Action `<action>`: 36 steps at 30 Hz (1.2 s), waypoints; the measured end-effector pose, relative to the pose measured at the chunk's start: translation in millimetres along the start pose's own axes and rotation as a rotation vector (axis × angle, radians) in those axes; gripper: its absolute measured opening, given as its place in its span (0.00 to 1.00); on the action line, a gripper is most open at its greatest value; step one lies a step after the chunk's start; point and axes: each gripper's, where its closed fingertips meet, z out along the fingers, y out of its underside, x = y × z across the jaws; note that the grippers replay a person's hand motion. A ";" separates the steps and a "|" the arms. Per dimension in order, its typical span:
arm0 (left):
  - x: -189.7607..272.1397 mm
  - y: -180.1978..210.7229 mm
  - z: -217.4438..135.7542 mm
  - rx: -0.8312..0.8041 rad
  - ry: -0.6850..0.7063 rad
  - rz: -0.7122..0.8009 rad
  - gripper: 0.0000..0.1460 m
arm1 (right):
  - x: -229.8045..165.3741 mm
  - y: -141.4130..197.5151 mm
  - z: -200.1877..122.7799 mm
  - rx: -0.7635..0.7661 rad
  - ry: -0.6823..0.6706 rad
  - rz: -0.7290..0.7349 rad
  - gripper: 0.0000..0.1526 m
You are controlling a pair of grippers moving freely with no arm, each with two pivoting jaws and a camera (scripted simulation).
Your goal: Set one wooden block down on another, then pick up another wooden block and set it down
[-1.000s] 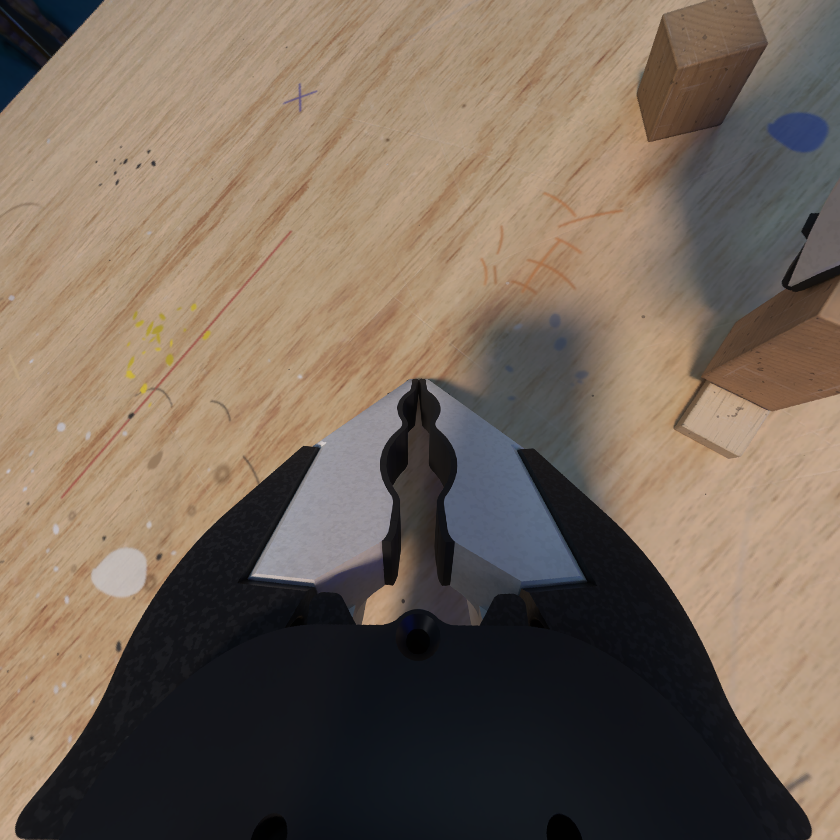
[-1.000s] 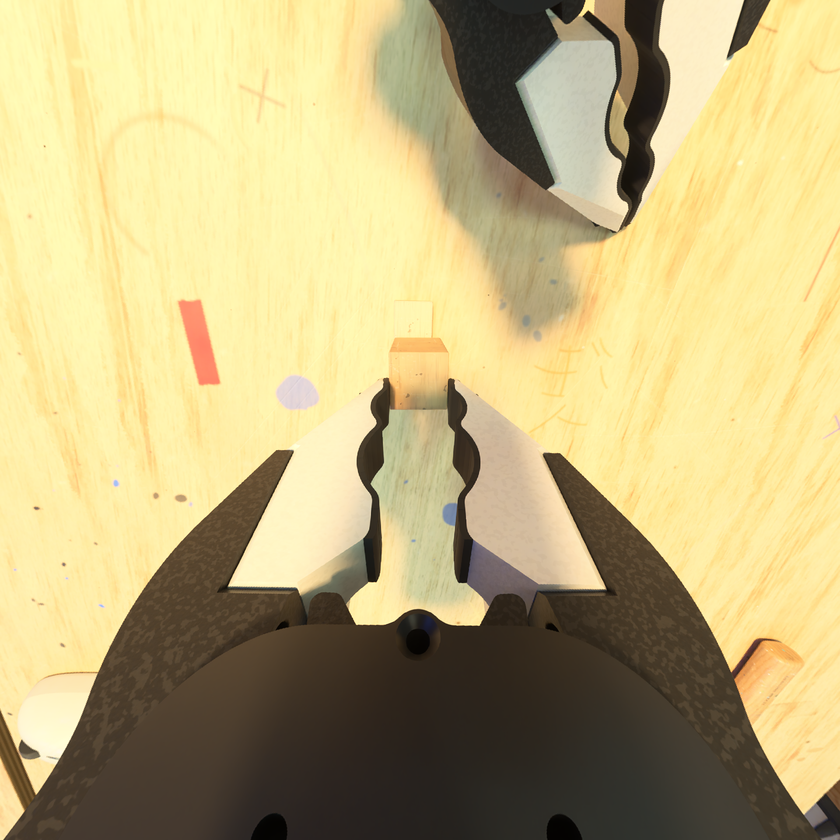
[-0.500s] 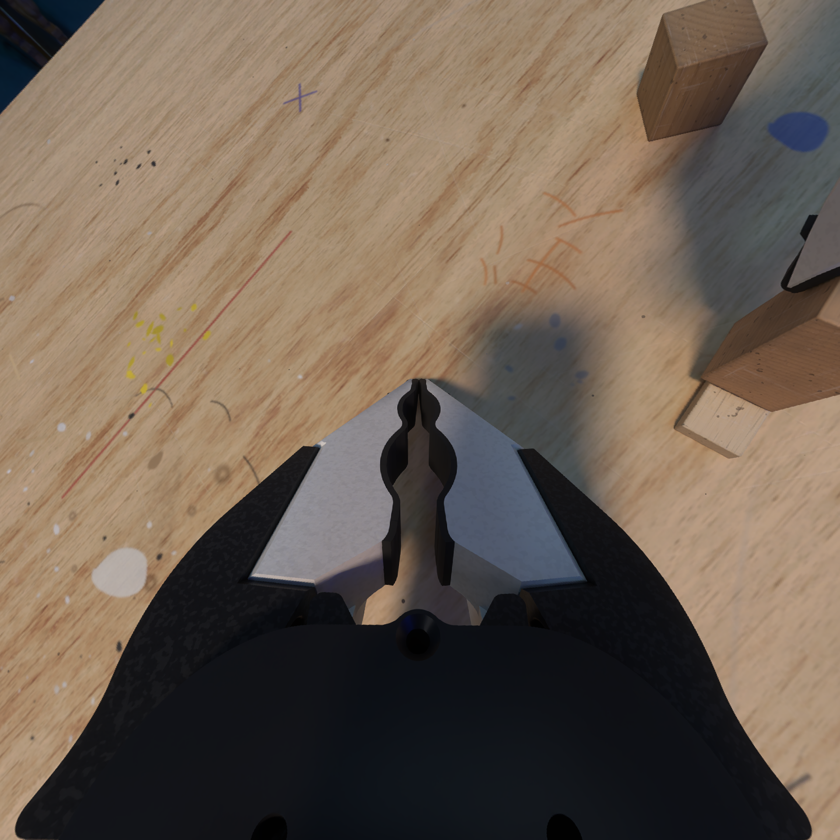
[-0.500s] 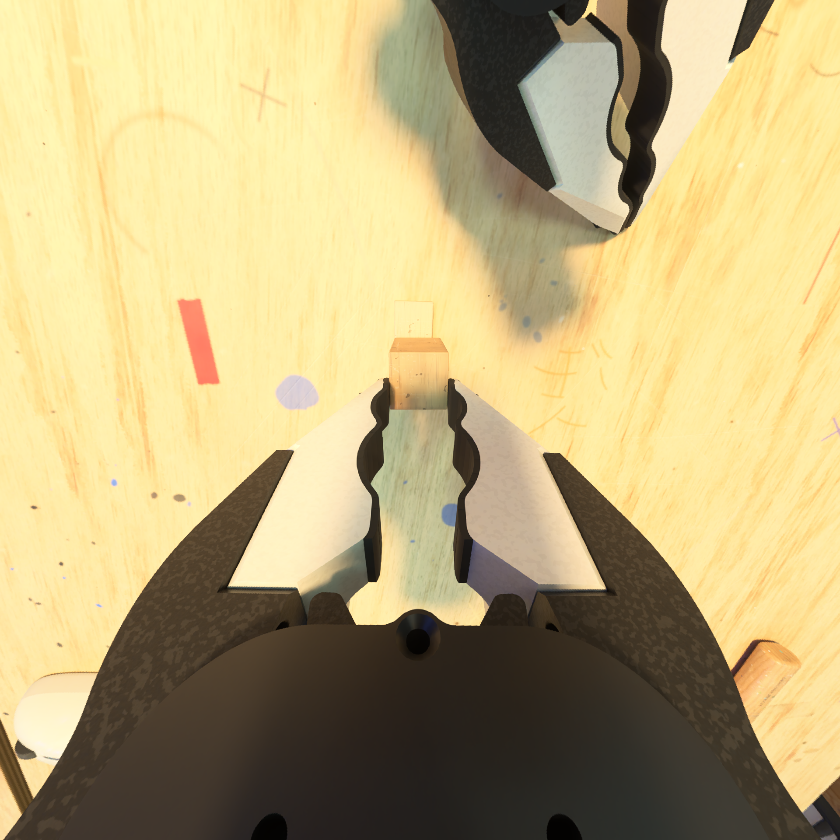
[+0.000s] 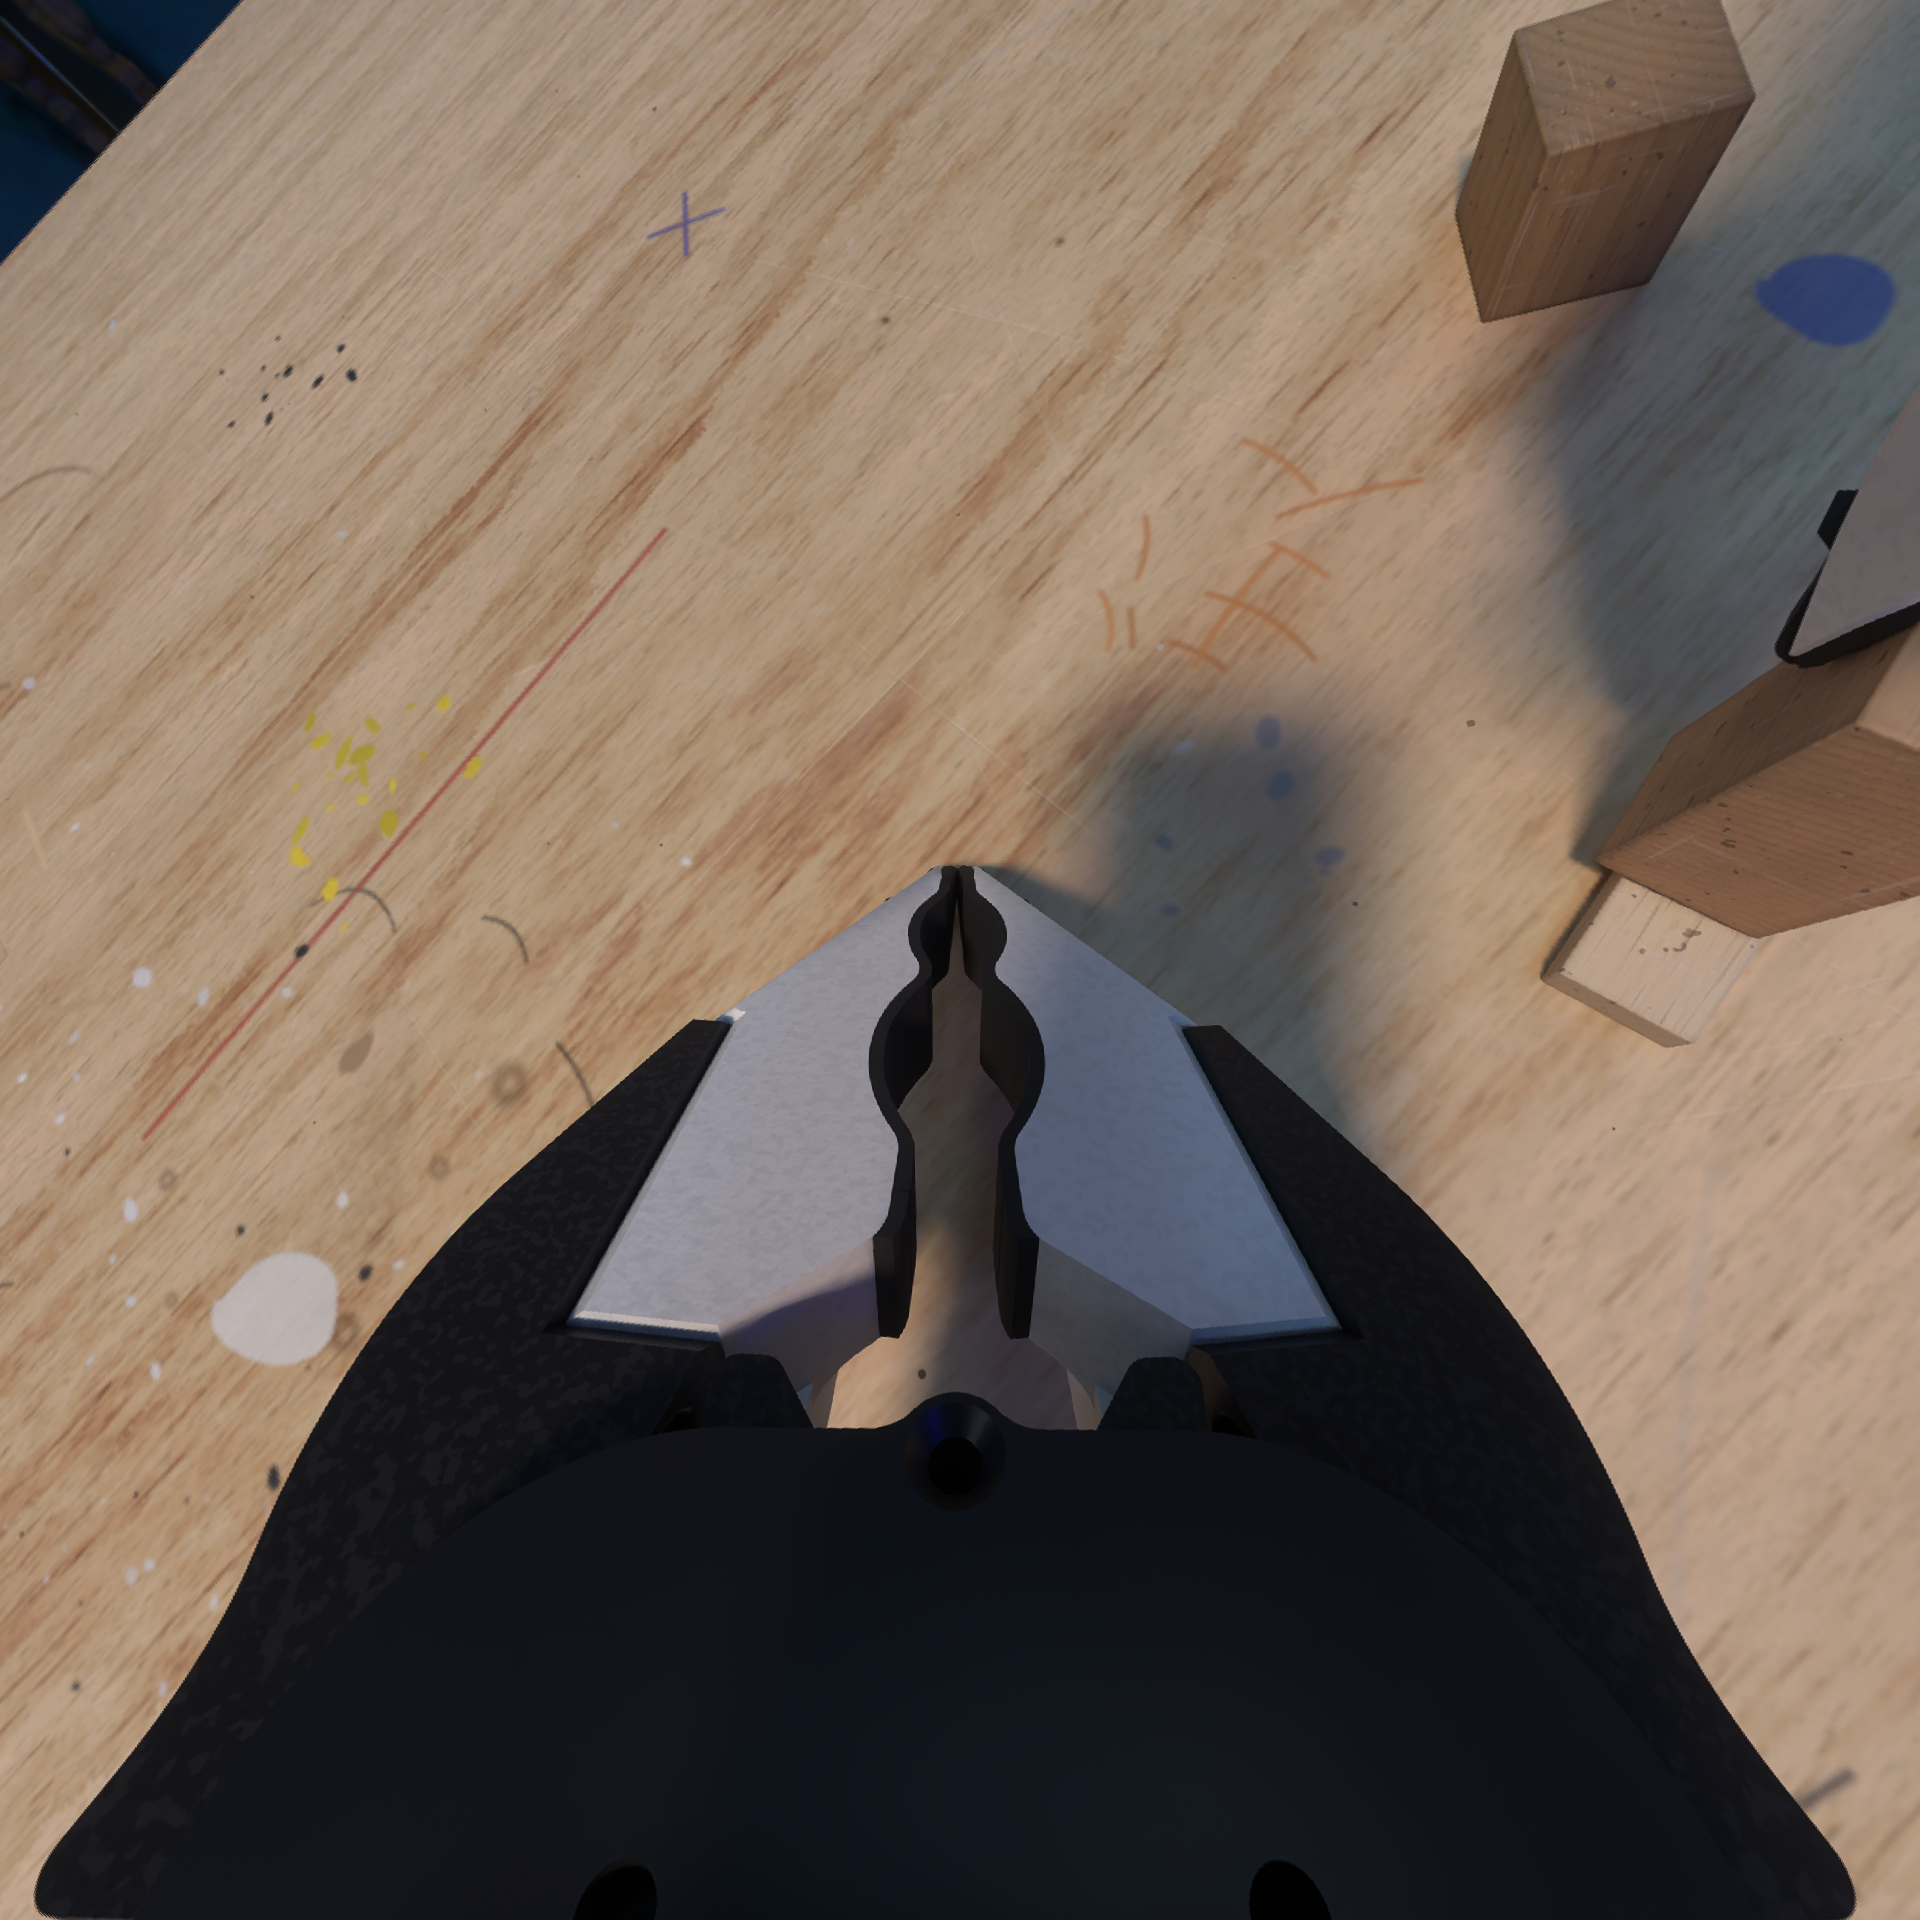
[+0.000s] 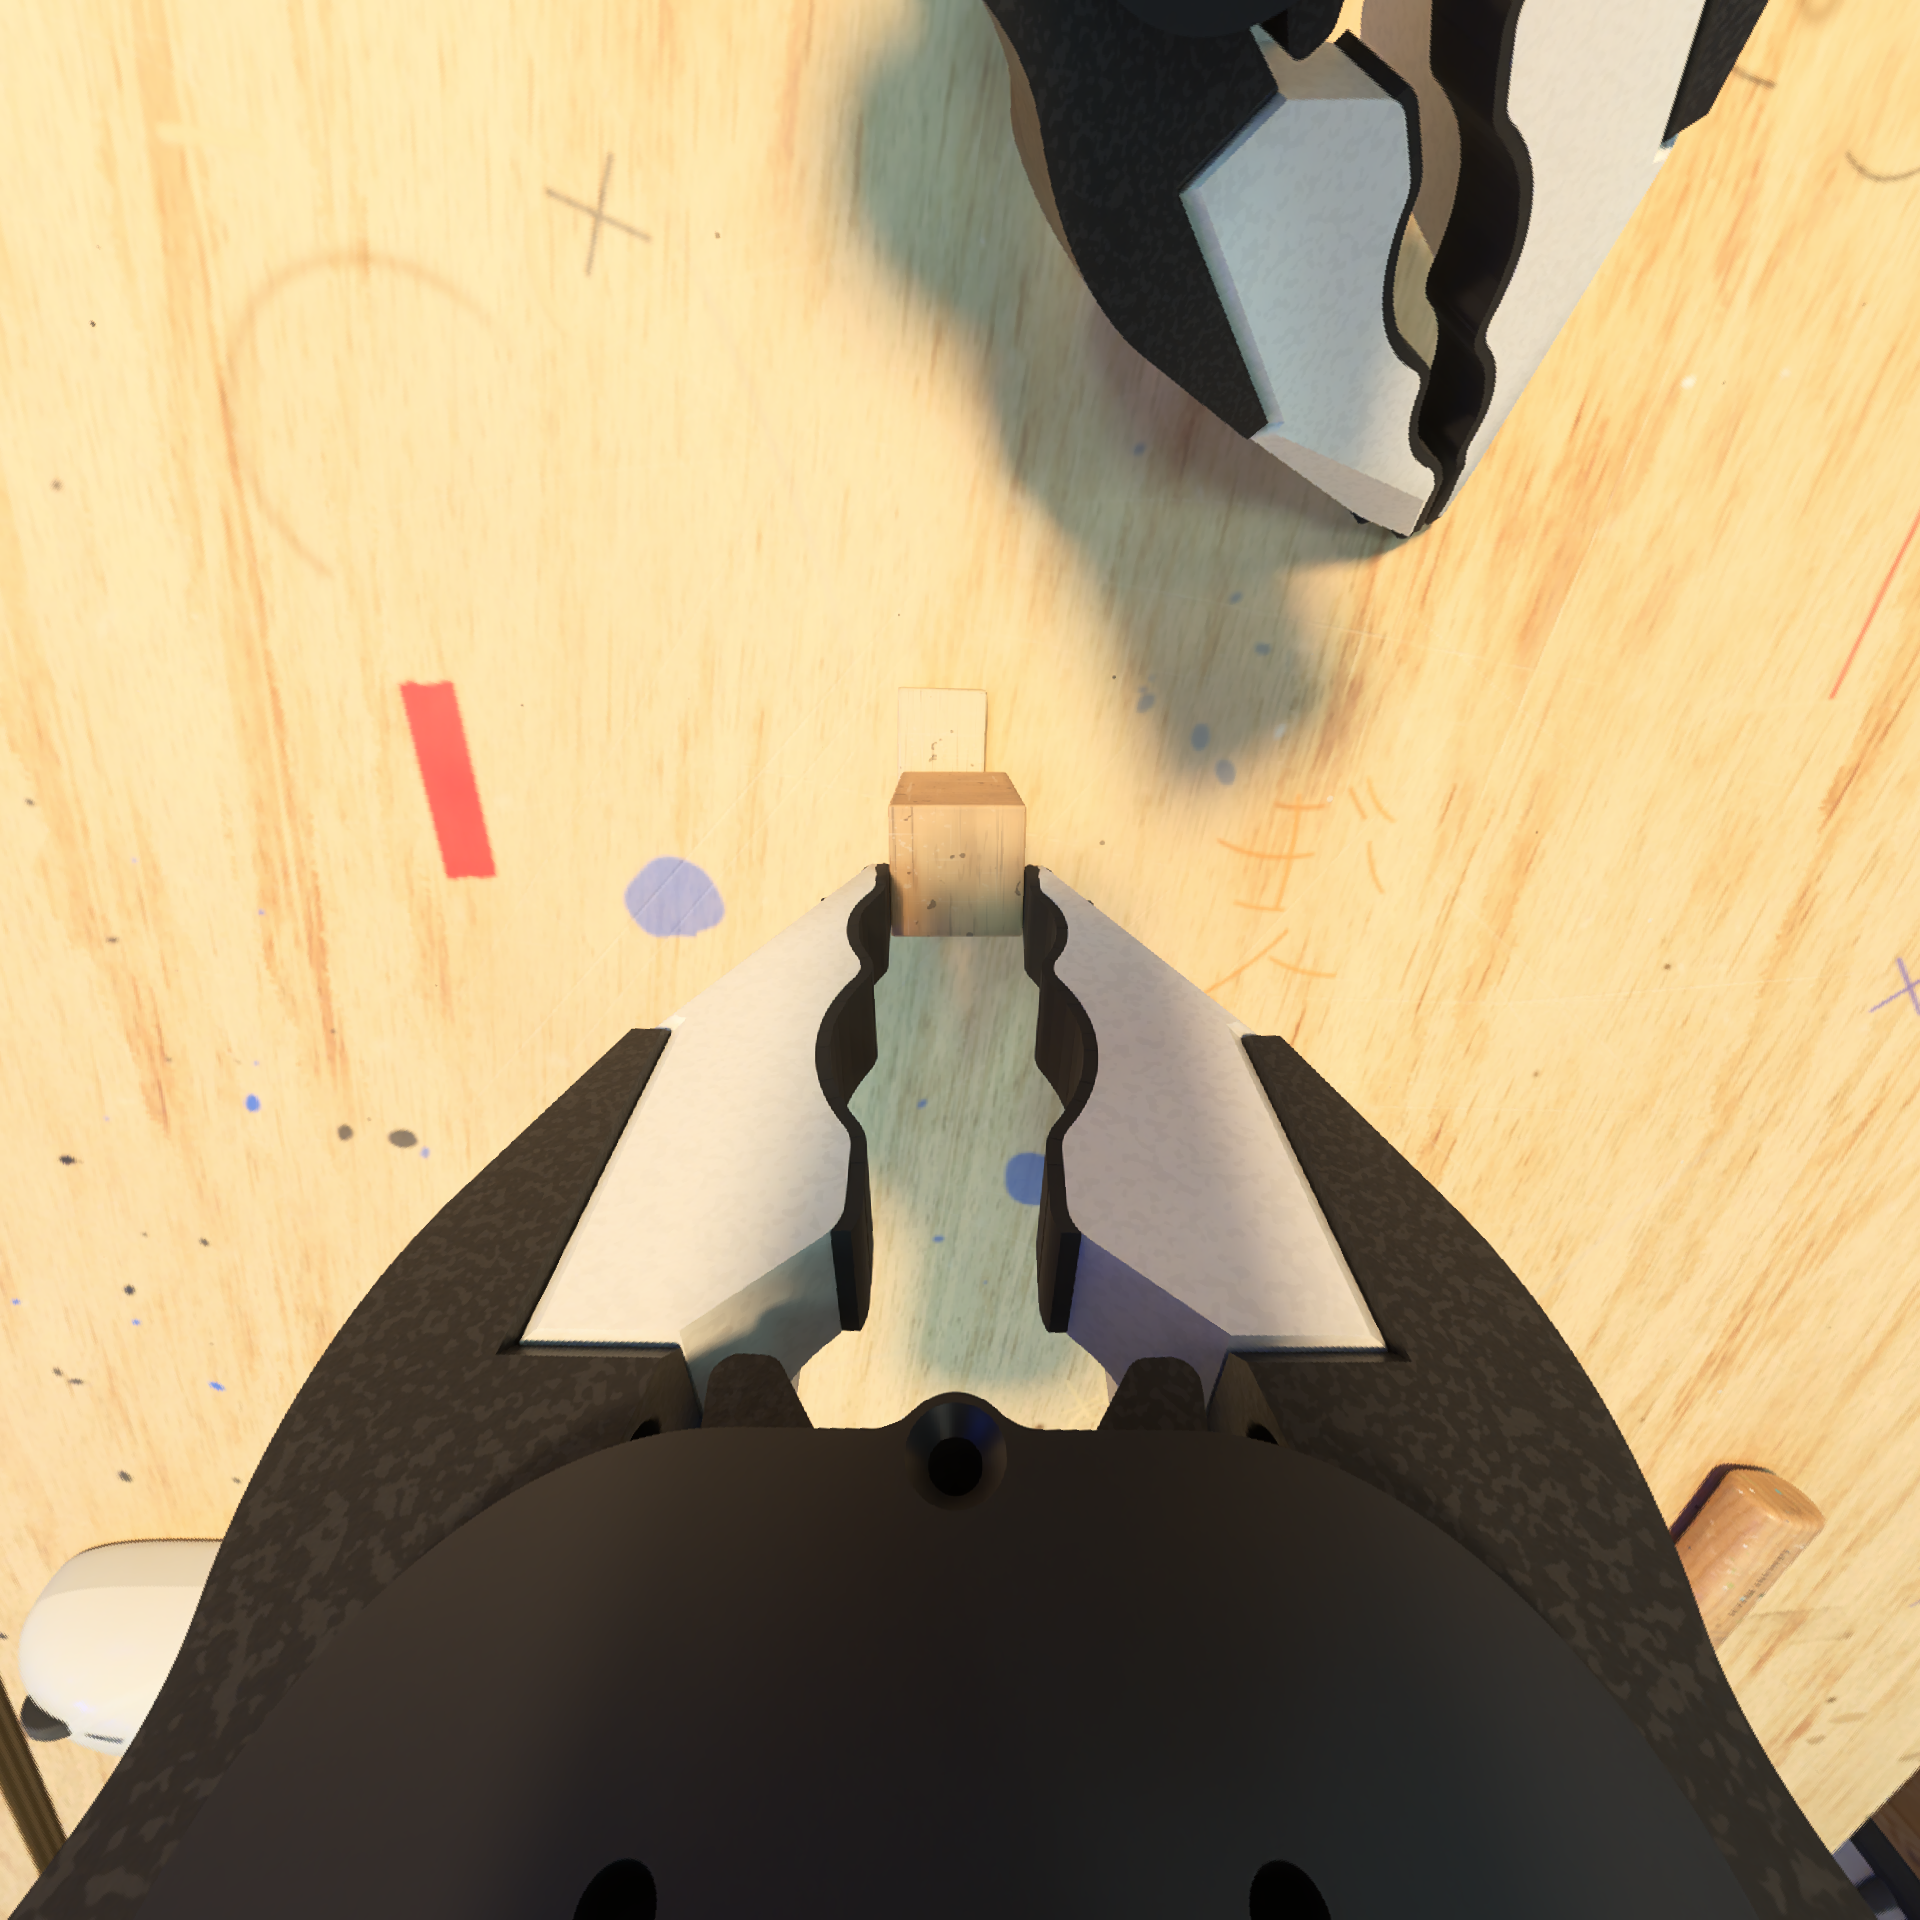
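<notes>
On the right wrist view's far left a white rounded object (image 6: 99, 1647) sits at the edge of the surface (image 6: 644, 520); further right lie a red strip (image 6: 447, 779) and a pale blue blot (image 6: 673, 896); in the middle the right gripper (image 6: 957, 899) has its fingers (image 6: 871, 914) closed on a brown wooden block (image 6: 956, 857), which sits over a paler block (image 6: 942, 727) on the surface; orange scribbles (image 6: 1299, 883) follow, too loose to read; upper right hangs the left gripper (image 6: 1439, 488), fingers pressed together on nothing; a wooden handle (image 6: 1745, 1548) shows lower right. In the left wrist view a third block (image 5: 1600, 156) stands upright, well apart from the stack.
</notes>
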 end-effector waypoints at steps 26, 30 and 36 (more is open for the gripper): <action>0.0 0.0 0.0 -0.001 -0.002 0.001 0.00 | -0.4 -1.1 1.3 0.008 -0.013 0.023 0.16; 0.0 0.0 0.0 -0.001 -0.001 0.000 0.00 | -1.2 -0.8 1.4 0.005 -0.019 0.022 0.16; 0.0 0.0 0.0 0.000 -0.001 0.001 0.00 | -2.0 -3.4 -1.2 0.031 -0.031 0.029 0.16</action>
